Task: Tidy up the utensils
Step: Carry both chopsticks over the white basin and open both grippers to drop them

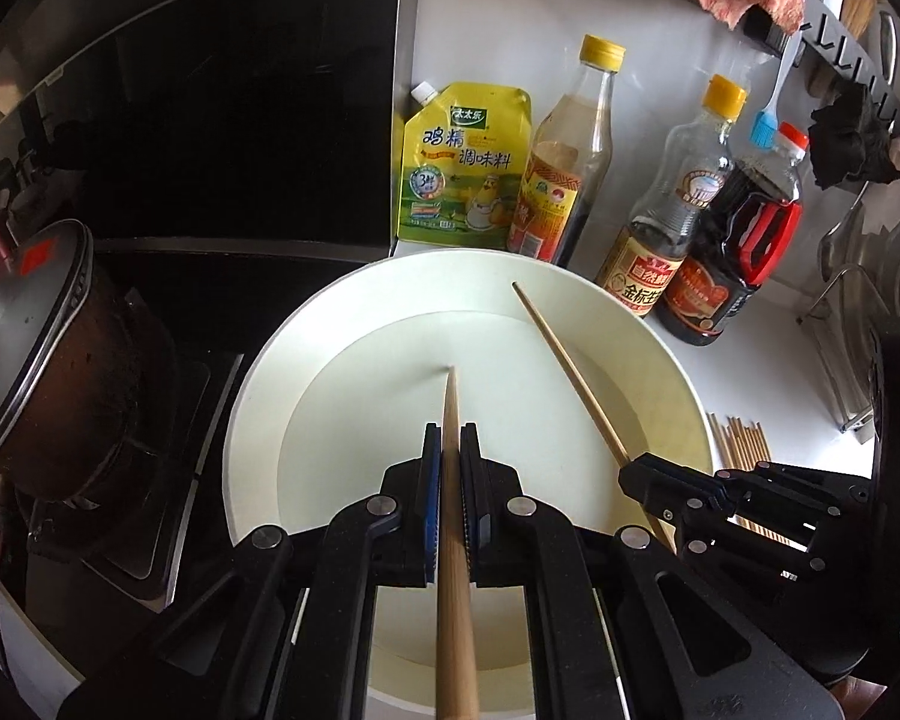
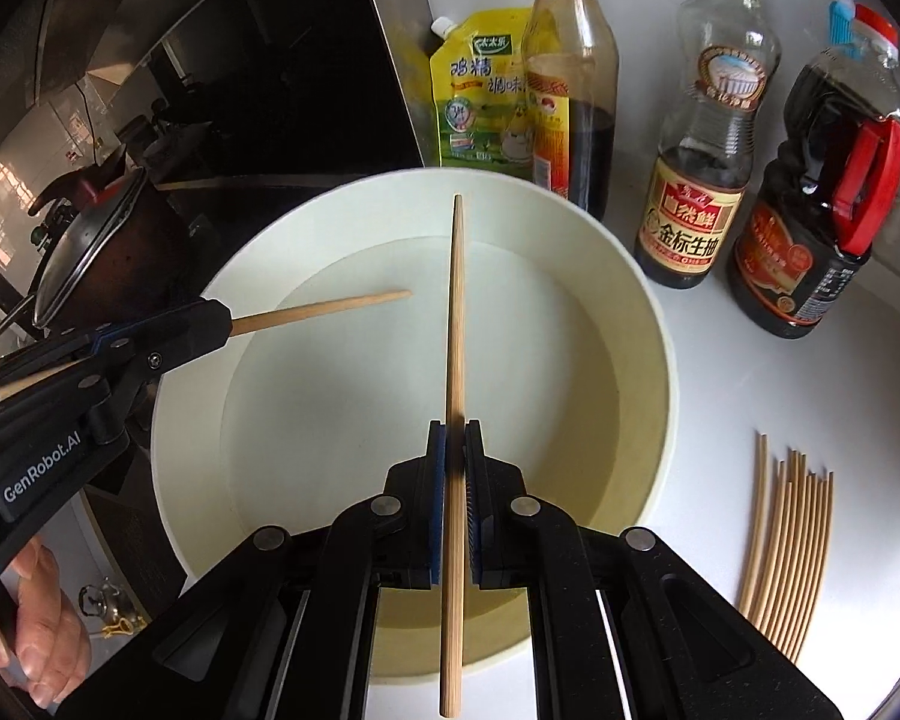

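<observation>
A: Left gripper [image 1: 451, 450] is clamping one chopstick [image 1: 450, 414] between its pads, tip reaching over the white bowl [image 1: 258, 396].

B: Right gripper [image 2: 455, 450] is doing likewise, pinching a second chopstick [image 2: 457, 312] that is pointing across the same bowl toward the sauce bottles [image 2: 699, 180].

A: In the right view, the two sticks are sitting apart, not touching. A loose bundle of chopsticks [image 2: 789, 546] is lying on the white counter [image 2: 810, 396], just right of the bowl.

B: A lidded pot [image 1: 48, 354] is sitting on the stove at left.
</observation>
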`<state>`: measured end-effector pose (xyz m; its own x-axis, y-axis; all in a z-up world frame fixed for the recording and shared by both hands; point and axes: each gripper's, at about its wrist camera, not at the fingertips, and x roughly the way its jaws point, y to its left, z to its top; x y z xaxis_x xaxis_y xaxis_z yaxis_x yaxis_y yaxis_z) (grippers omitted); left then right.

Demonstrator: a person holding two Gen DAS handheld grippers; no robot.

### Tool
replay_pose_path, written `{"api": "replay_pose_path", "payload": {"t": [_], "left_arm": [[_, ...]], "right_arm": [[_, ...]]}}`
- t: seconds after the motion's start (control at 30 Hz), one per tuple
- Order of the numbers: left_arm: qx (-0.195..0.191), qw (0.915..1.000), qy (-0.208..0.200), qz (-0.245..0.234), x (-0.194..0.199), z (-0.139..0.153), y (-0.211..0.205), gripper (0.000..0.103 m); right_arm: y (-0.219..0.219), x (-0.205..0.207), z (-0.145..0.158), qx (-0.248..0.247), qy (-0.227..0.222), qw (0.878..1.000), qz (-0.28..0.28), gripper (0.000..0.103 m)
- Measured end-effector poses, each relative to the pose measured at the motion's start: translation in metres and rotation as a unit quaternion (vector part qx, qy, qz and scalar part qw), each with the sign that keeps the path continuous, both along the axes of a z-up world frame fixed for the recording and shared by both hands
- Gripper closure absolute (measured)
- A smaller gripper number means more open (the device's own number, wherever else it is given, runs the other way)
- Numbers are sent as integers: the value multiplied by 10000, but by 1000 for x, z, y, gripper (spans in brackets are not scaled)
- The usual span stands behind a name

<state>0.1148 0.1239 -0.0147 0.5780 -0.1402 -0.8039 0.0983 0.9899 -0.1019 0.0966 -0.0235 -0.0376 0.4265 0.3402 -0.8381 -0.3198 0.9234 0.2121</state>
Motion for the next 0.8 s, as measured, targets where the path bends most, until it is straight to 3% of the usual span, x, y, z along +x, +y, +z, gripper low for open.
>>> {"api": "replay_pose_path", "payload": {"t": [0.23, 0.37, 0.63, 0.7, 0.73, 0.77, 0.8], "left_arm": [[-19, 9991, 408, -120, 18, -26, 2, 96], [-35, 9977, 664, -102, 26, -39, 4, 96], [-35, 9970, 767, 23, 30, -47, 12, 92], [-25, 9975, 703, 96, 29, -45, 15, 78], [-11, 9976, 669, 150, 30, -43, 16, 72], [-19, 9978, 629, 207, 28, -40, 18, 56], [-37, 9980, 576, 272, 27, -37, 21, 41]], "right_arm": [[10, 15, -24, -67, 445, 9989, -136, 97], [11, 20, -27, -85, 493, 9986, -187, 97], [13, 29, -30, -31, 485, 9985, -247, 97], [12, 30, -29, 3, 482, 9985, -253, 95], [11, 29, -27, 21, 454, 9986, -288, 85], [9, 27, -23, 47, 410, 9987, -313, 78], [7, 25, -19, 41, 335, 9989, -322, 77]]}}
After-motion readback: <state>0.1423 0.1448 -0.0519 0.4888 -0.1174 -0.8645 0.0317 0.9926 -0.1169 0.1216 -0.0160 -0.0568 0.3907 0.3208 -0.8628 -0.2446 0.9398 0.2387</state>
